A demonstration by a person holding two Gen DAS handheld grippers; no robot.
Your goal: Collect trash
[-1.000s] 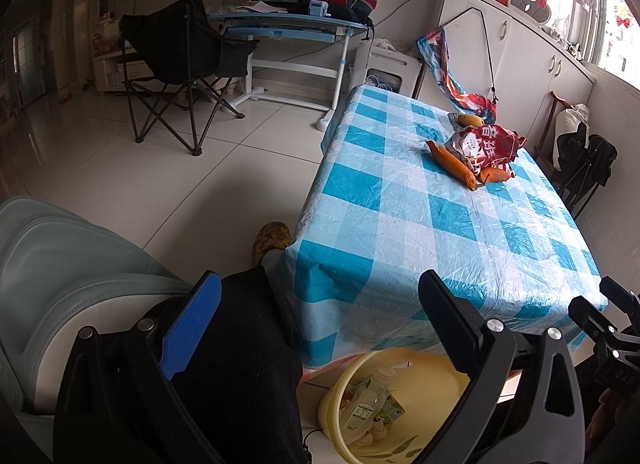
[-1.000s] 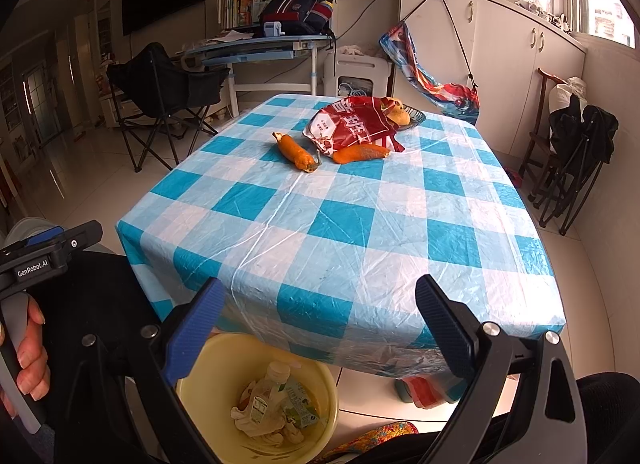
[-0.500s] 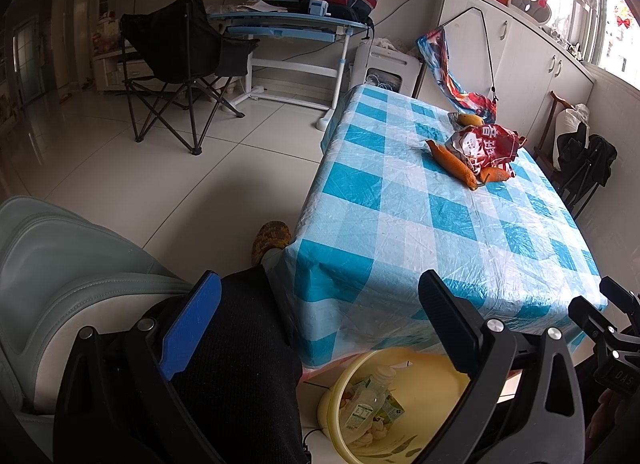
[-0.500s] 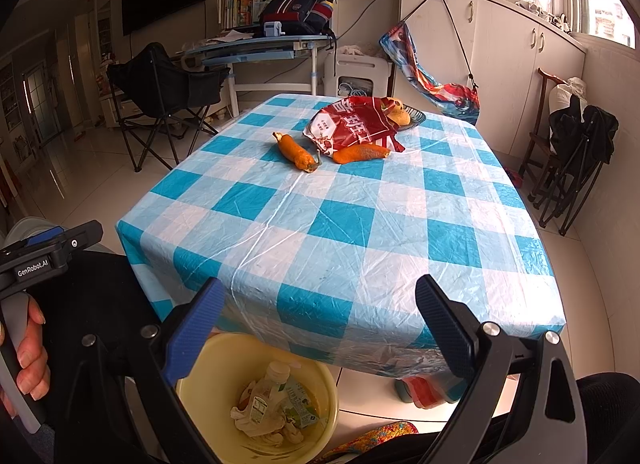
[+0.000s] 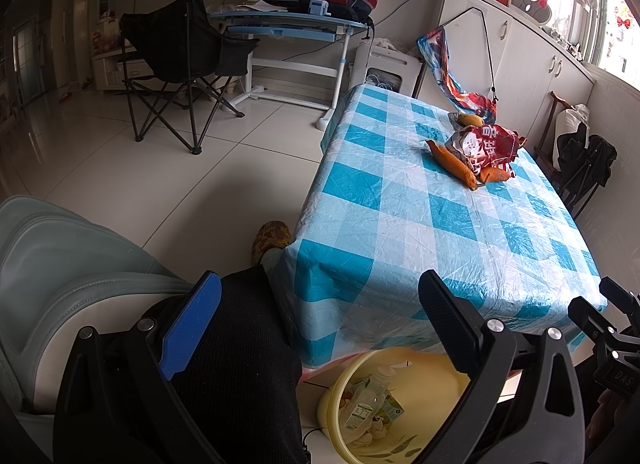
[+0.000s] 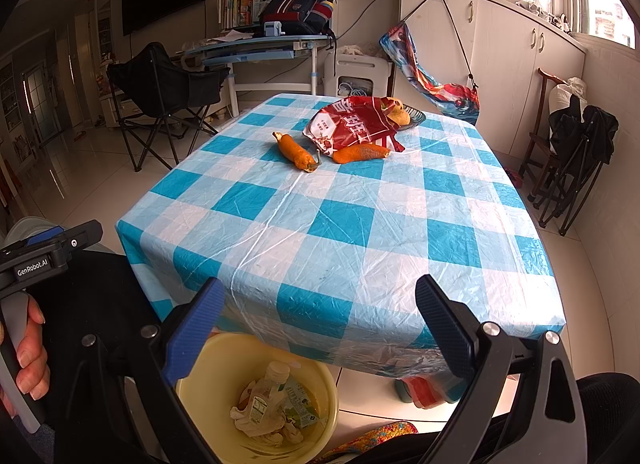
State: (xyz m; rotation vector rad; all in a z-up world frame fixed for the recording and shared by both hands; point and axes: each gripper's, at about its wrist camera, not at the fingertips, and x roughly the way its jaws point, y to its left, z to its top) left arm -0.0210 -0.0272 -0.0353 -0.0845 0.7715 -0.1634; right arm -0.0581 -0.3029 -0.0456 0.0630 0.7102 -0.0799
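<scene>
A yellow bin point(image 6: 208, 368) stands on the floor below the table's near edge, holding a plastic bottle point(image 6: 264, 396), cartons and crumpled tissue; it also shows in the left wrist view point(image 5: 440, 380). On the blue checked tablecloth point(image 6: 340, 215) far side lie a red snack bag point(image 6: 352, 125) and two orange peel pieces point(image 6: 296, 151) point(image 6: 360, 152). My right gripper point(image 6: 320, 312) is open and empty, above the bin at the table edge. My left gripper point(image 5: 320, 304) is open and empty over the person's black-trousered lap.
A dish with fruit point(image 6: 404, 115) sits behind the bag. A black folding chair point(image 5: 180, 59), a blue desk point(image 5: 288, 23) and white cabinets point(image 6: 500, 63) stand beyond. A grey seat point(image 5: 60, 264) is at the left. Folded black chairs point(image 6: 576, 159) lean at the right wall.
</scene>
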